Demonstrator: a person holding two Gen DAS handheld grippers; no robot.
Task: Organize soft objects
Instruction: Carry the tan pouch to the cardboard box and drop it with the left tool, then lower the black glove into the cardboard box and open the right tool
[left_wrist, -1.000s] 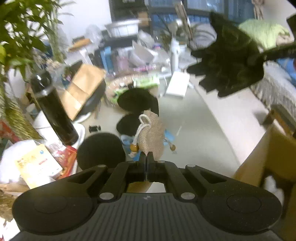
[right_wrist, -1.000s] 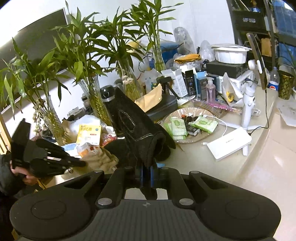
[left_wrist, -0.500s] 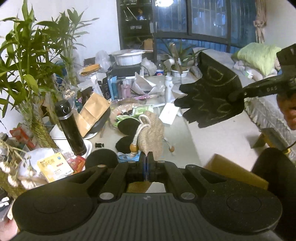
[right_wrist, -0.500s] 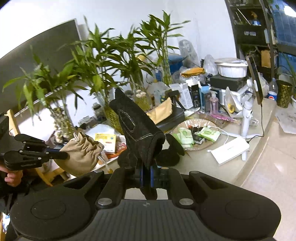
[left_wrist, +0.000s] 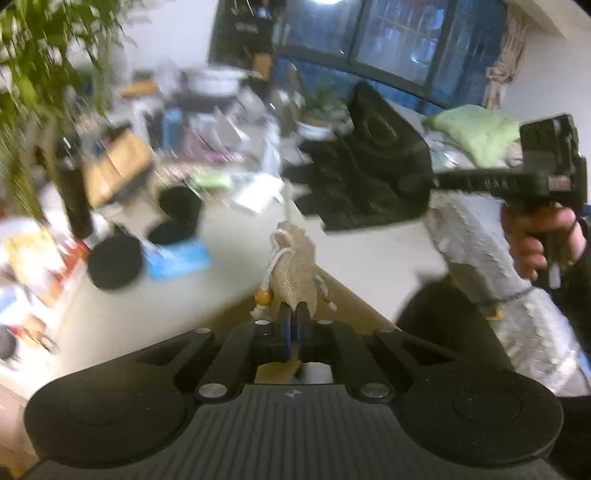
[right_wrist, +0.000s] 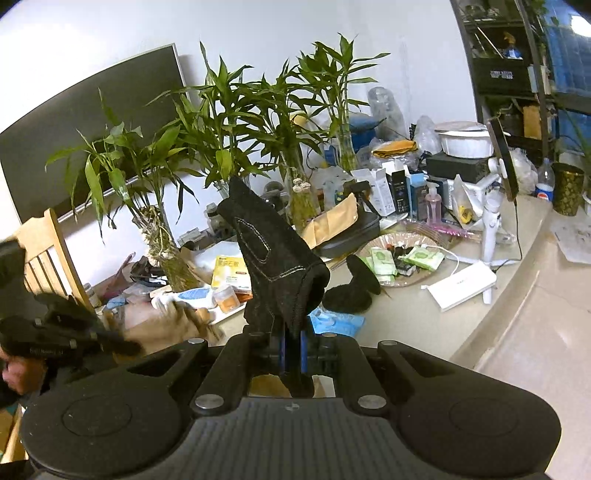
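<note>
My left tool (left_wrist: 293, 317) and right tool (right_wrist: 291, 339) are matte black, with ribbed housings, silver screws and blue-edged fingers. My sleeve (left_wrist: 576, 280) is dark.

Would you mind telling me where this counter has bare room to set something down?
The open patch is the pale counter along its near edge, between the black round pads and the white flat box. Behind that it is crowded: the wicker tray, bottles and cartons, and the plants toward the left.

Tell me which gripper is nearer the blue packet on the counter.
Left. The left gripper hangs above the blue packet, holding a burlap pouch; the right gripper holds a black glove farther off.
</note>
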